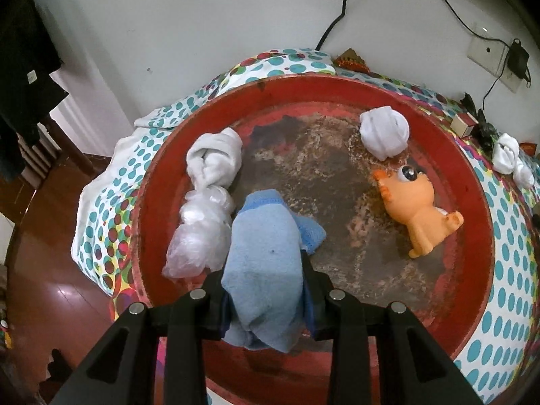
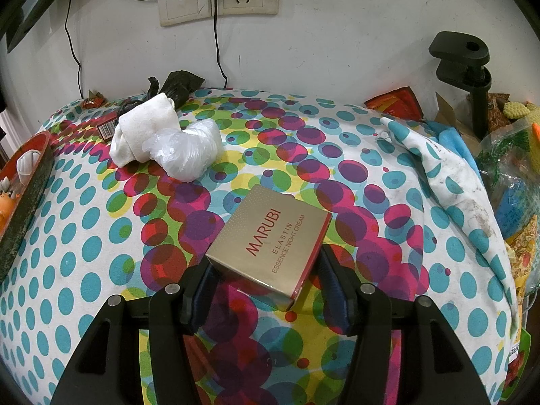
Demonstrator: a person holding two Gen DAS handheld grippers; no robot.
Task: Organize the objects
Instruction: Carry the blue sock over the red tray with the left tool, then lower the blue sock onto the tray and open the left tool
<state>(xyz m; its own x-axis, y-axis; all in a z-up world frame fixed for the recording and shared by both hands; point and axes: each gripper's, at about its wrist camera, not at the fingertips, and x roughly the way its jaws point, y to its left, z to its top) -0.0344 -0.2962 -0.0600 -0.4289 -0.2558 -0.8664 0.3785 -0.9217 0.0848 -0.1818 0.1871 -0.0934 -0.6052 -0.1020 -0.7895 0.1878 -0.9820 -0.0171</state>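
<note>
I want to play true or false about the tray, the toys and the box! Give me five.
1. The left gripper holds a blue cloth. True.
2. The orange cat toy lies outside the red tray. False: it lies inside the tray.
3. The gold box sits between the right gripper's fingers on the dotted tablecloth. True.
4. The tray holds only one white sock ball. False: there are two in it, one at the left and one at the far side.
5. The box is green. False: it is gold with red letters.
</note>
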